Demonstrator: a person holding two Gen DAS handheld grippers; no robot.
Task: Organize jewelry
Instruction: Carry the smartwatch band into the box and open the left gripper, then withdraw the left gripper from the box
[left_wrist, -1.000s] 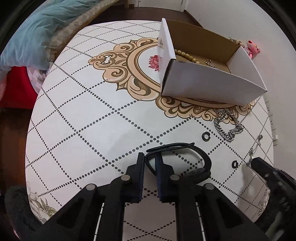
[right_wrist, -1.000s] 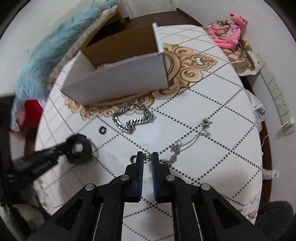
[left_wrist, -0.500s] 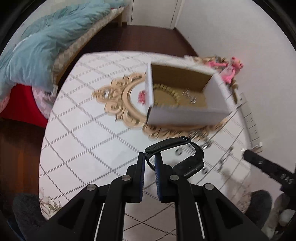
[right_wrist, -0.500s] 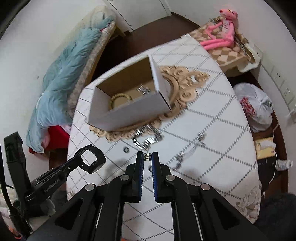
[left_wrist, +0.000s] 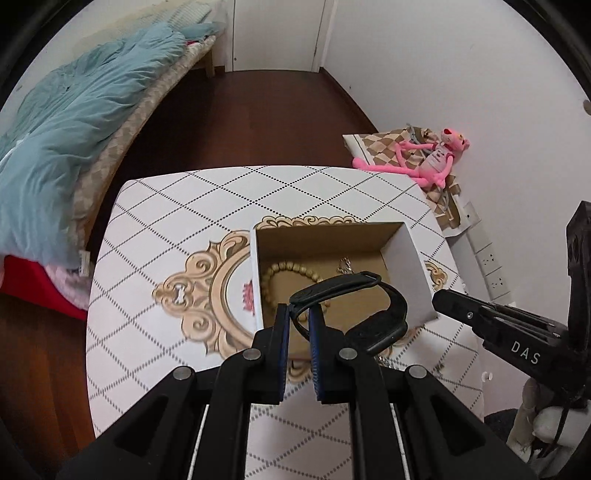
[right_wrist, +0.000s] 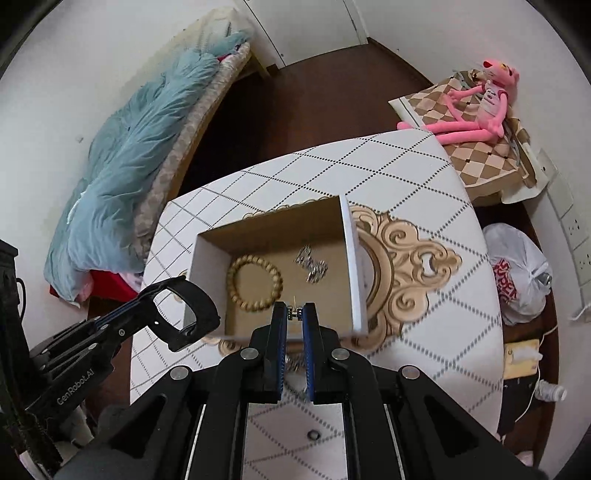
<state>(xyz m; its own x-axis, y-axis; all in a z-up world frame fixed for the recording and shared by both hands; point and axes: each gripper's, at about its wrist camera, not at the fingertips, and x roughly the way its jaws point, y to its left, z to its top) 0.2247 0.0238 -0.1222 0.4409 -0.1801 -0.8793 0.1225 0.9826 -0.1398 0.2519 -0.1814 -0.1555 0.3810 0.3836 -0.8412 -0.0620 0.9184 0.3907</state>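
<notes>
My left gripper (left_wrist: 297, 315) is shut on the strap of a black watch (left_wrist: 373, 317) and holds it above the near edge of the open cardboard box (left_wrist: 406, 266). My right gripper (right_wrist: 294, 314) is shut on a small metal earring (right_wrist: 294, 313) above the box (right_wrist: 352, 258). Inside the box lie a wooden bead bracelet (right_wrist: 254, 282) and a silver chain (right_wrist: 312, 264). The left gripper with the watch (right_wrist: 184, 314) shows at the left of the right wrist view. The right gripper shows at the right of the left wrist view (left_wrist: 443, 297).
The box stands on a white table (left_wrist: 166, 258) with a diamond pattern and a gold ornament. A small black ring (right_wrist: 313, 435) lies on the table near me. A bed with a blue quilt (left_wrist: 55, 147) is at left, a pink plush toy (left_wrist: 432, 155) at right.
Both grippers have risen from the table and moved over the box, the left carrying the watch, the right carrying the earring. The chains on the table have dropped out of view.
</notes>
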